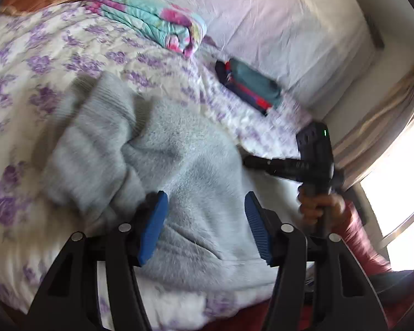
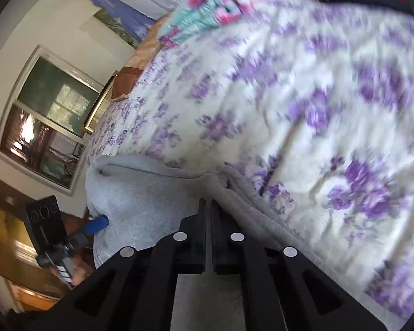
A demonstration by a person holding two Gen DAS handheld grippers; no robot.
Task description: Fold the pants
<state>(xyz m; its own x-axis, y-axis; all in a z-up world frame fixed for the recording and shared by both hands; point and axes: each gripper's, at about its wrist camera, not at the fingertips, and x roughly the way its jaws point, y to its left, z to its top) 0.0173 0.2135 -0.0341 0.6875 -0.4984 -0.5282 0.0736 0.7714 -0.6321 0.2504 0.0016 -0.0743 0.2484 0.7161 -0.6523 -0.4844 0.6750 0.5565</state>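
two jaws: left gripper [image 1: 204,220] spread over pants [image 1: 162,149].

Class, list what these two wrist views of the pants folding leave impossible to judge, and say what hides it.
- Left wrist view: the grey pants lie bunched; legs and waistband cannot be told apart, and the left gripper covers the near edge.
- Right wrist view: whether the shut right gripper actually pinches cloth is hidden by its own fingers.
- Both views: motion blur smears the floral bedspread.
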